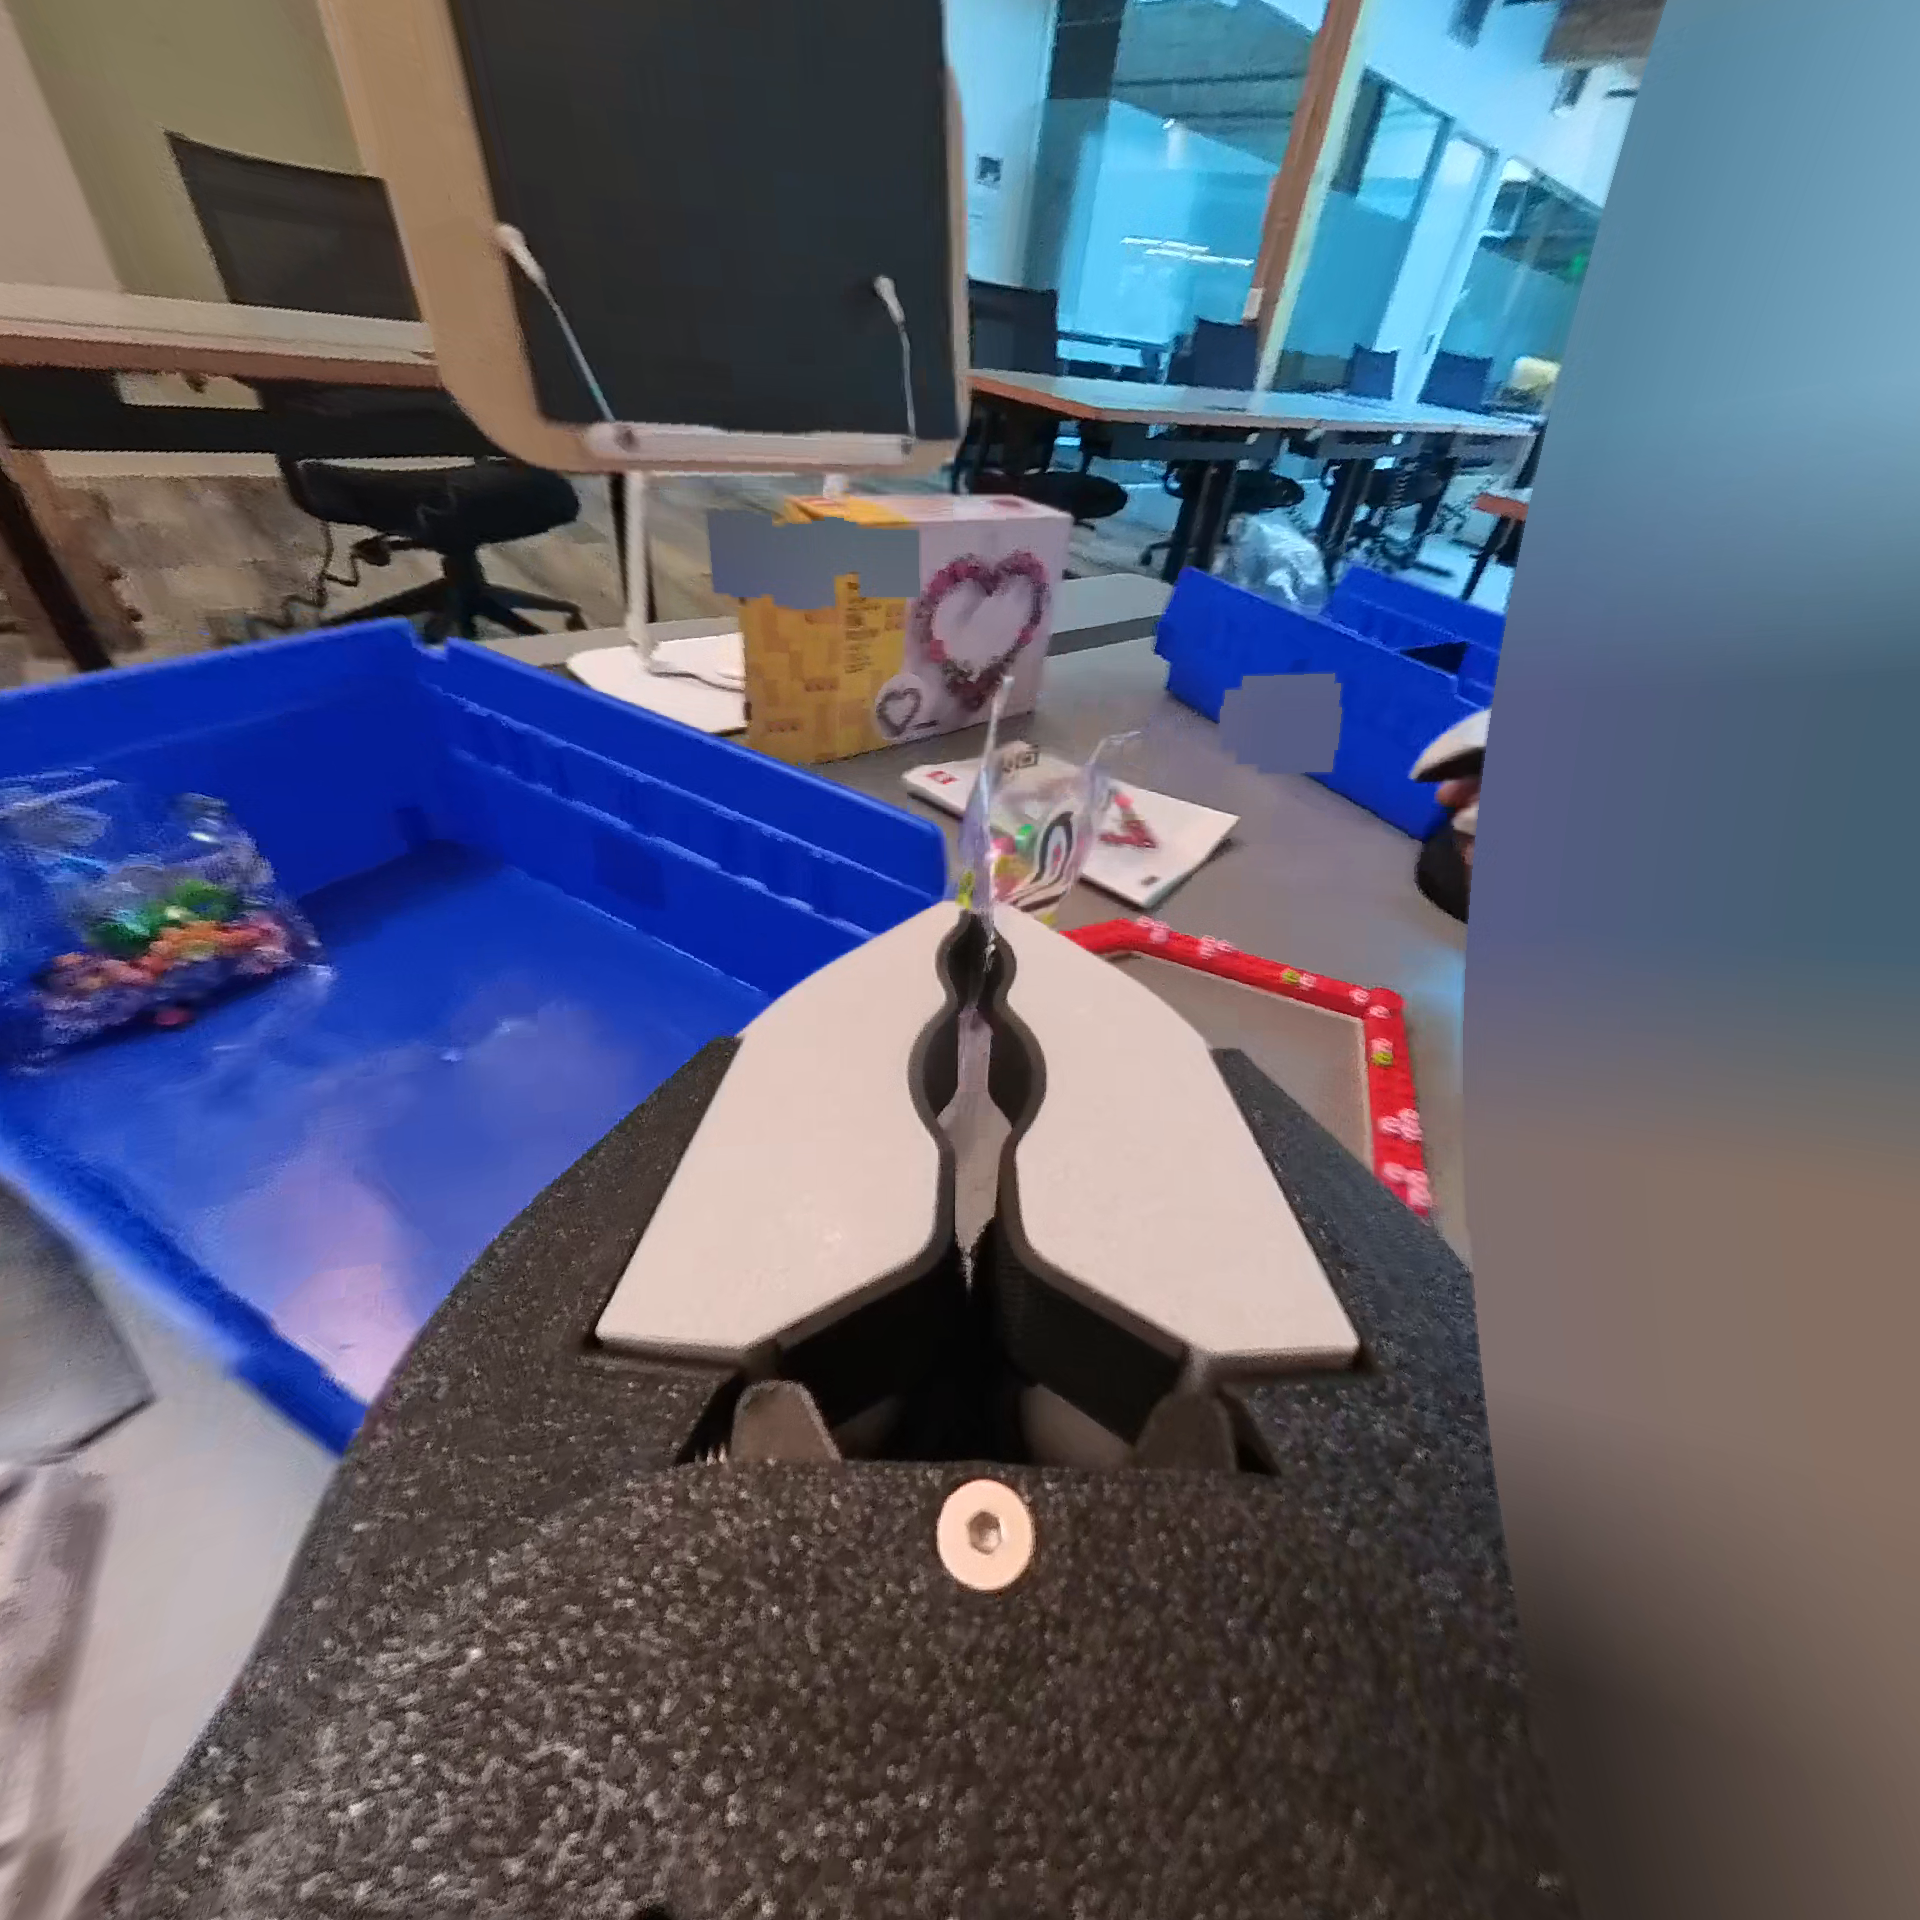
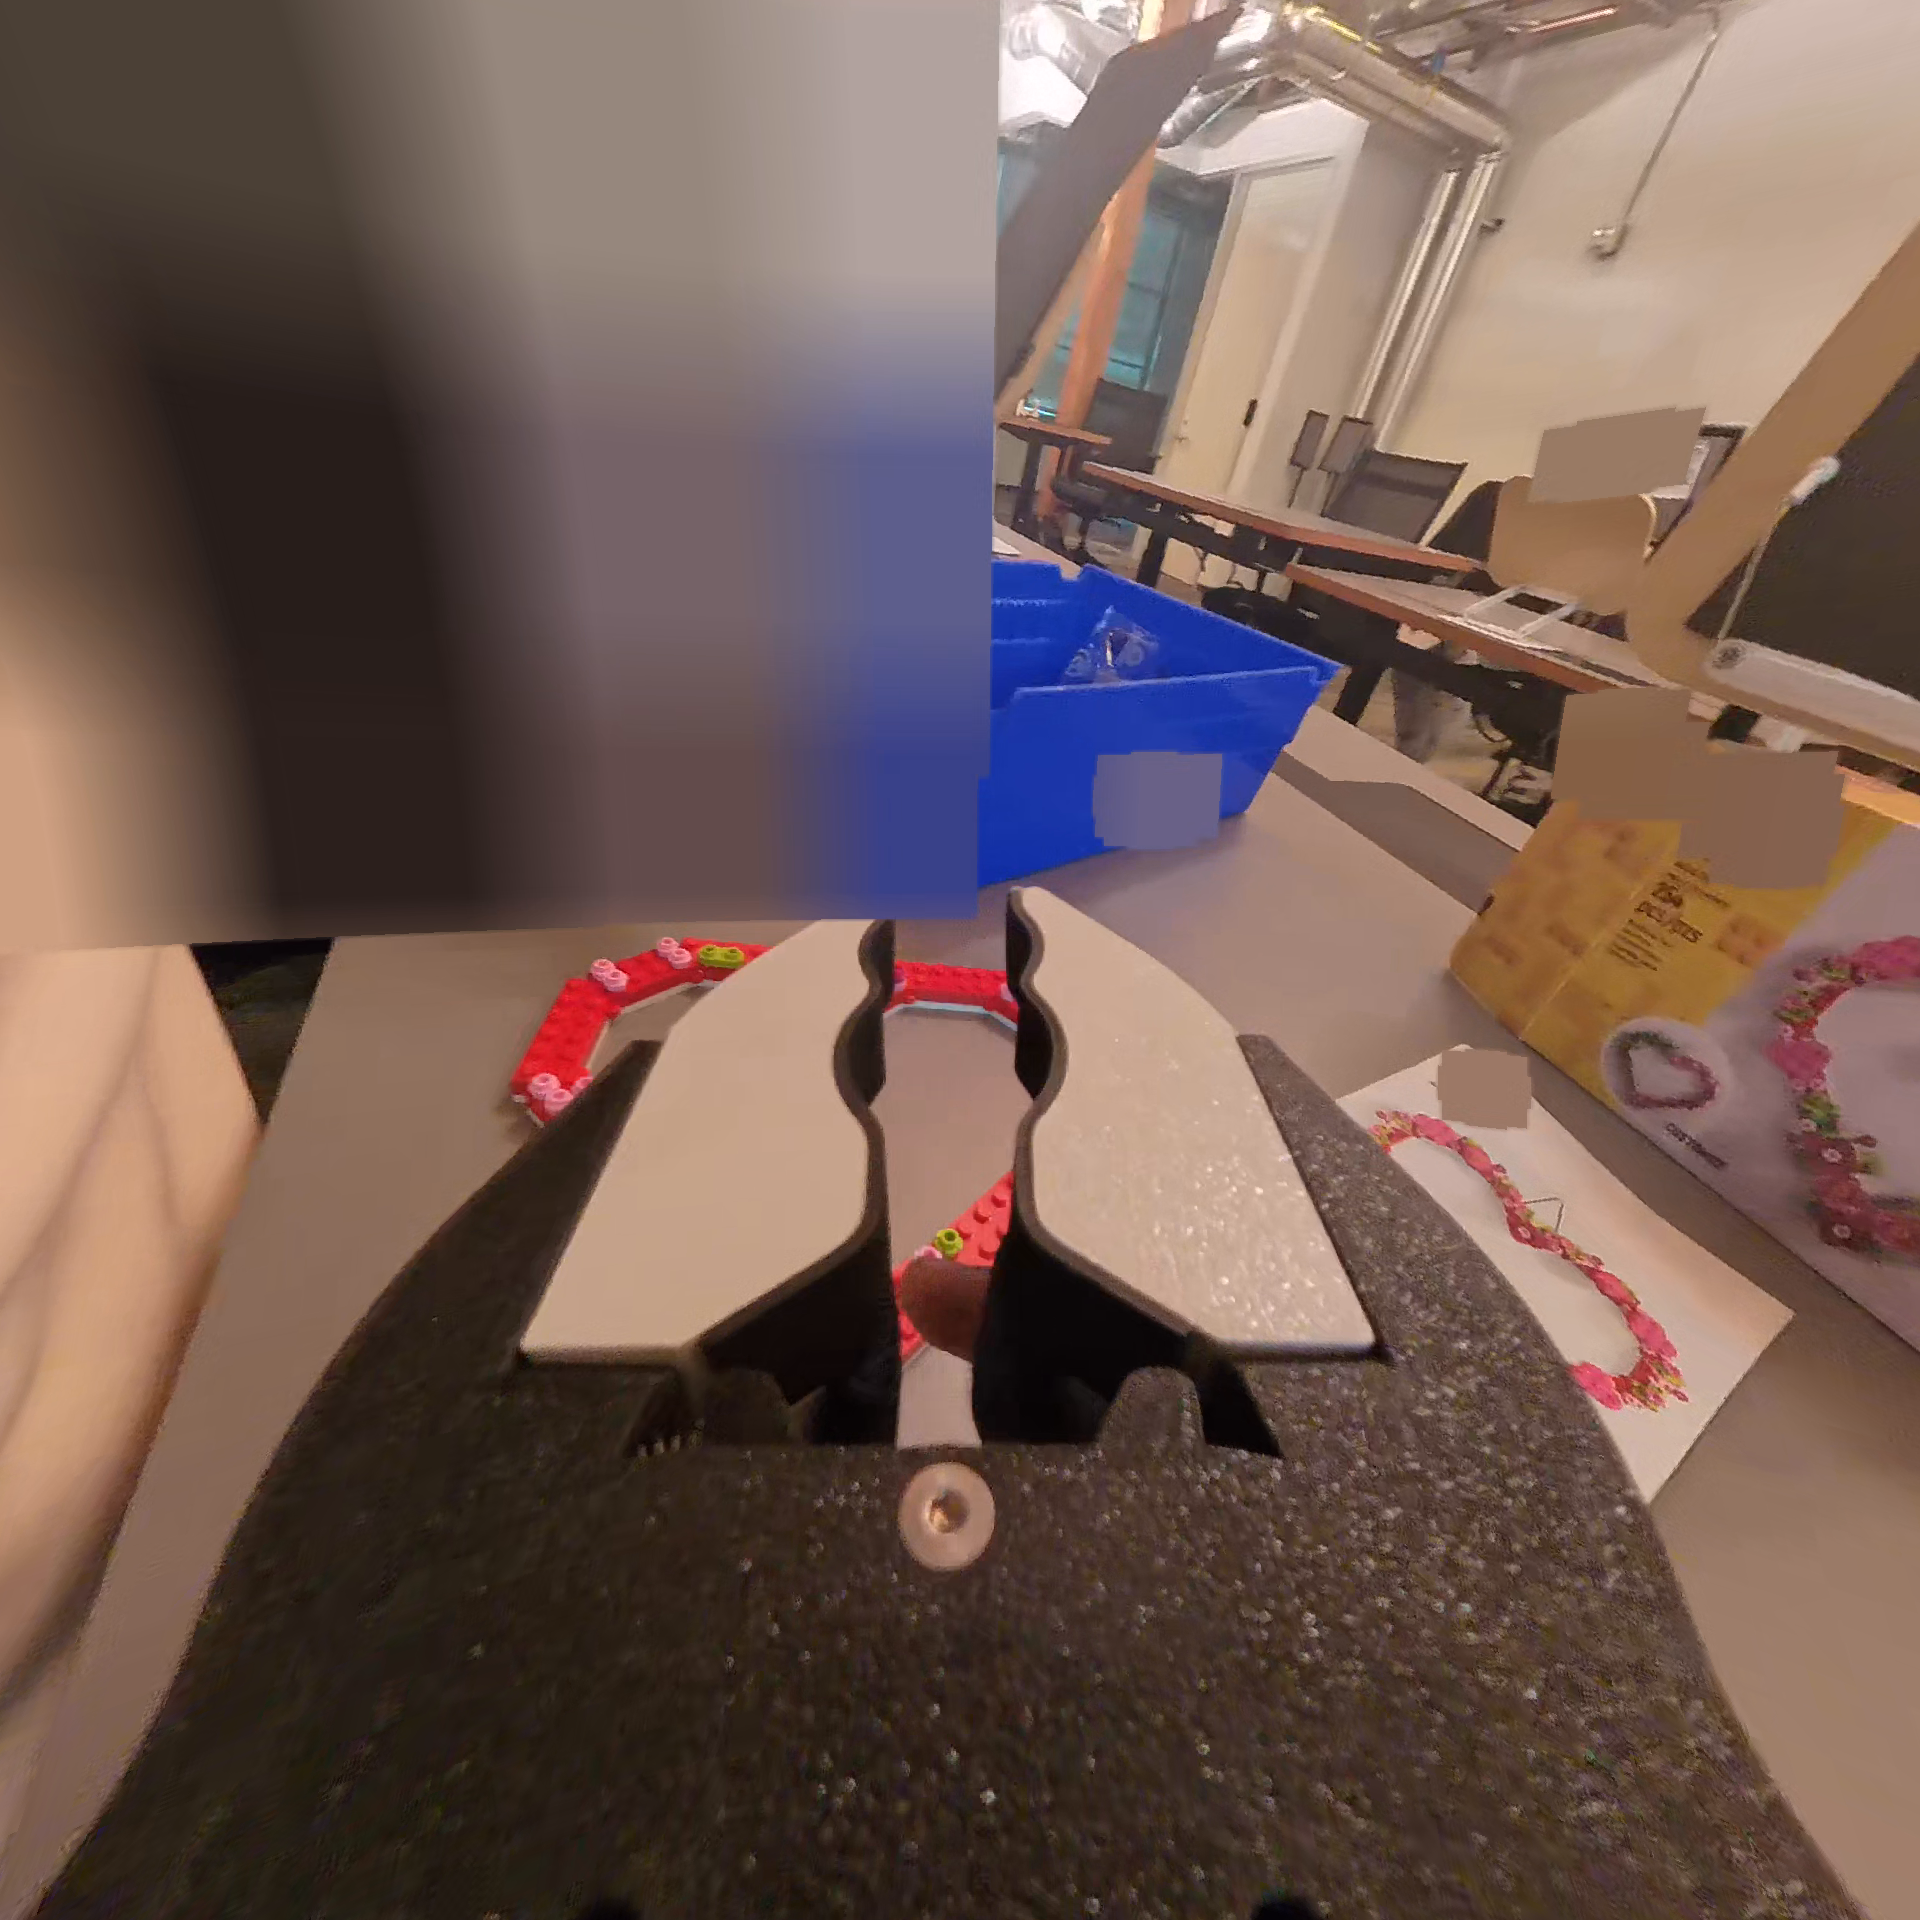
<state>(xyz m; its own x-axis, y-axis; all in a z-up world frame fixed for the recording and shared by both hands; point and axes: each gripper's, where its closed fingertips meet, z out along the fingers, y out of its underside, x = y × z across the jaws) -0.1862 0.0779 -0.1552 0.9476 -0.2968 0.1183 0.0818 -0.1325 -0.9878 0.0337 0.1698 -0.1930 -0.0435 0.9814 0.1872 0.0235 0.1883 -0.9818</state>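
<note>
**A:** My left gripper [image 1: 977,940] is clamped on a small clear plastic bag of coloured bricks [image 1: 1023,831], pinched only by its thin top edge, and it hangs above the grey table [image 1: 1278,883] beside the large blue plastic bin [image 1: 582,748].

**B:** Risk?

**A:** That film is slippery; I judge it could slide out or tear, spilling the pieces.

**B:** And your right?

**A:** My right gripper [image 2: 951,935] is parted and empty, hovering over the red brick heart frame with pink studs [image 2: 582,1013]. Dropping lower could knock it apart.

**B:** Containers?

**A:** The large bin holds another clear bag of mixed bricks [image 1: 156,914]. A farther blue divided bin [image 2: 1164,717] holds a clear bag [image 2: 1112,649].
</note>
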